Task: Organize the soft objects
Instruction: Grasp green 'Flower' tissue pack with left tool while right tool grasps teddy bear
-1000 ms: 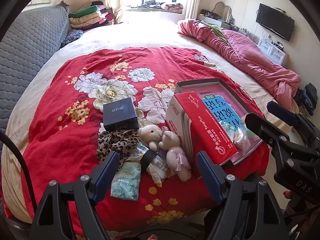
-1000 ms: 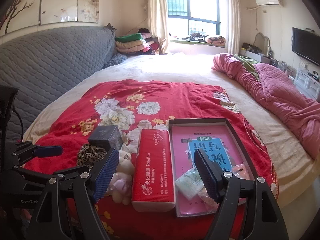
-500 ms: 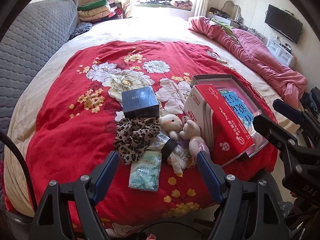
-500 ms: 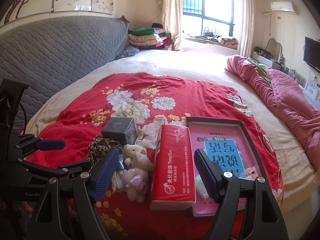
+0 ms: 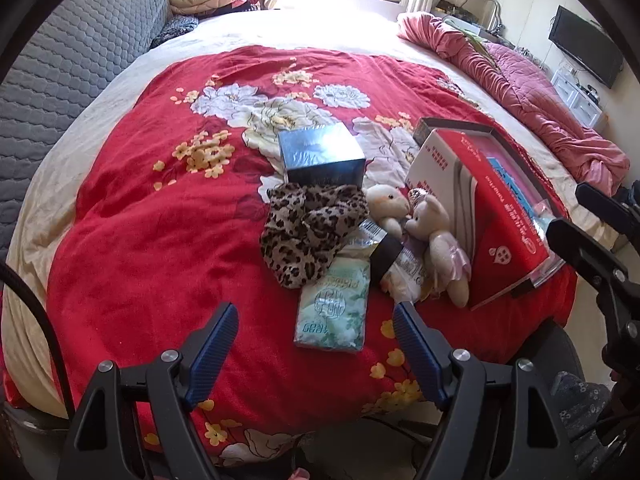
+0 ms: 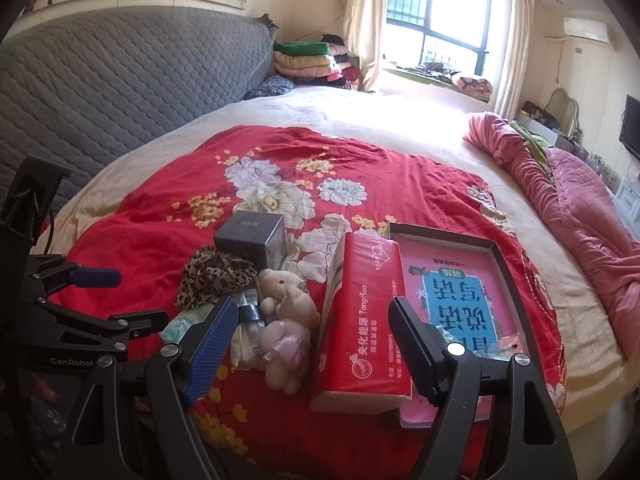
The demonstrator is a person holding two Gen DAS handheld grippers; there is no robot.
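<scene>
A wide bed (image 6: 360, 120) with a cream sheet fills the room; a red floral blanket (image 5: 160, 220) is spread over its near half, reaching the near edge. A grey quilted headboard (image 6: 120, 80) runs along the bed's left side, with folded blankets (image 6: 308, 60) stacked at its far end beside a bright window (image 6: 440, 32) with pale curtains. A crumpled pink quilt (image 6: 580, 208) lies along the bed's right edge, and a dark TV (image 5: 584, 56) hangs on the right wall.

The things sit clustered on the blanket near the bed's near edge. A dark box (image 5: 320, 156) stands farthest in; a leopard scarf (image 5: 308, 228) lies touching its near side. Just right of the scarf lie two plush bears (image 5: 420, 232), partly on some small packets (image 5: 400, 264). A green tissue pack (image 5: 332, 312) lies nearest the edge. A red tissue pack (image 6: 360, 320) lies right of the bears, leaning on the rim of a shallow tray (image 6: 496, 248) that holds a pink and blue book (image 6: 460, 300).

The left gripper (image 5: 316, 344) hangs over the near edge, jaws wide apart and empty, with the green tissue pack ahead between them. The right gripper (image 6: 312, 340) is likewise spread wide and holds nothing, above the bears and the red tissue pack.
</scene>
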